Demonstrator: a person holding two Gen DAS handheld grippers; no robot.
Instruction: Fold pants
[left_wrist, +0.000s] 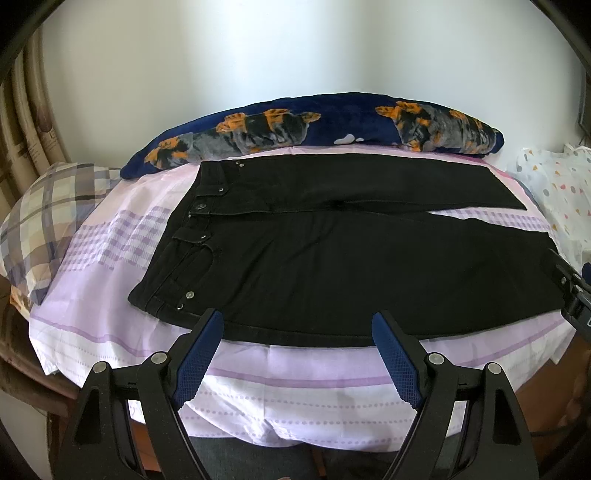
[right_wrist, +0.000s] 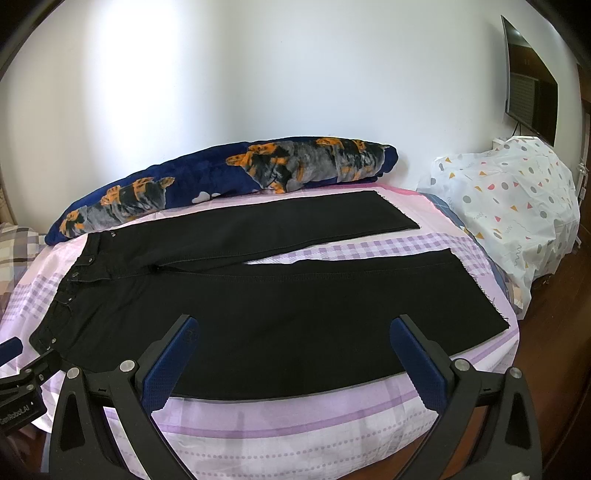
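Black pants (left_wrist: 332, 266) lie flat on the bed, waistband to the left, both legs spread apart to the right; they also show in the right wrist view (right_wrist: 295, 317). My left gripper (left_wrist: 297, 325) is open and empty, hovering at the near edge of the pants below the waist. My right gripper (right_wrist: 295, 328) is open and empty over the near leg. The right gripper's body shows at the right edge of the left wrist view (left_wrist: 574, 295); the left gripper's body shows at the left edge of the right wrist view (right_wrist: 18, 384).
The bed has a pink and lilac sheet (left_wrist: 295, 373). A rolled navy blanket with orange patches (left_wrist: 314, 125) lies along the wall. A checked pillow (left_wrist: 40, 221) is at the left. A white patterned bag (right_wrist: 517, 206) sits at the right. A TV (right_wrist: 532, 85) hangs on the wall.
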